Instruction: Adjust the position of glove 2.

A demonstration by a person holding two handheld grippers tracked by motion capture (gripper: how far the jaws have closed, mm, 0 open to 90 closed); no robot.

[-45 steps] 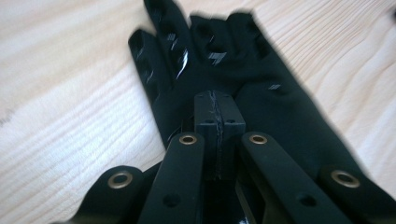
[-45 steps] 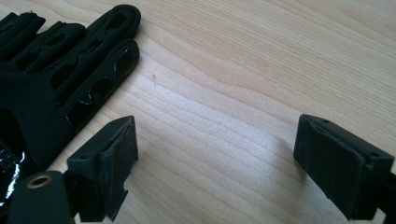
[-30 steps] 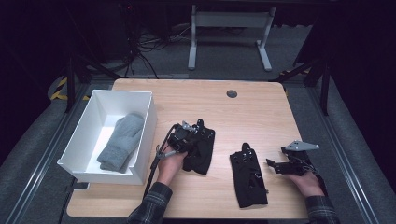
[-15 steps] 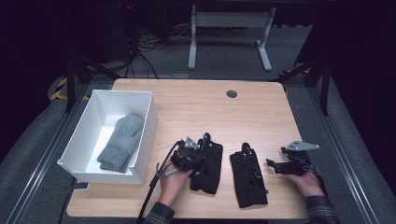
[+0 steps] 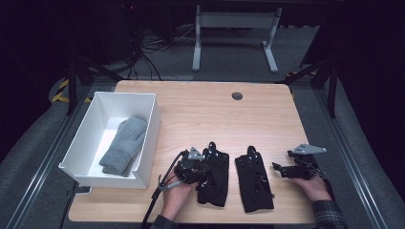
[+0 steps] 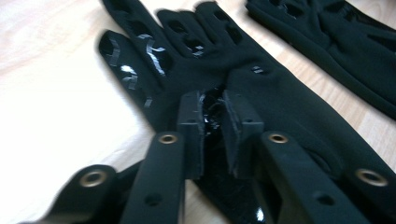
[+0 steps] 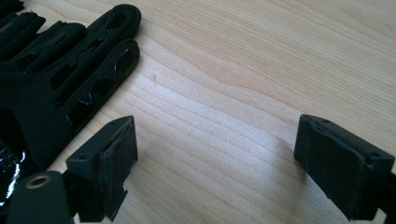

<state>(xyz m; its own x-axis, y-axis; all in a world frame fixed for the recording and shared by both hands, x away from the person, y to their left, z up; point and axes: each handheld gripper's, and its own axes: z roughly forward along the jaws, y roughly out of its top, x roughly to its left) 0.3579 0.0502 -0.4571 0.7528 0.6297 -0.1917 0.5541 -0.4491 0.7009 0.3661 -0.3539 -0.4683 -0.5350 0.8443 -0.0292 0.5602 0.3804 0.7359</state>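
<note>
Two black gloves lie side by side near the table's front edge. My left gripper [image 5: 206, 169] rests on the left glove [image 5: 216, 183], over its palm. In the left gripper view the jaws [image 6: 212, 109] stand a narrow gap apart and have just been opening, with a raised fold of this glove [image 6: 285, 102] between the pads. The second glove [image 5: 254, 179] [image 6: 345, 32] lies just to the right. My right gripper [image 5: 279, 170] sits on the table right of that glove, open wide [image 7: 215, 144] over bare wood, the glove's fingers [image 7: 70, 65] off to its left.
A white bin [image 5: 152, 129] stands at the table's left with a grey mitten [image 5: 123, 143] inside. A round cable hole [image 5: 237, 96] sits near the far edge. The left gripper's cable [image 5: 160, 186] trails off the front edge. The wooden tabletop [image 5: 215, 114] stretches beyond the gloves.
The left gripper has moved right and toward the front edge, dragging the left glove next to the other one. The right gripper has stayed put.
</note>
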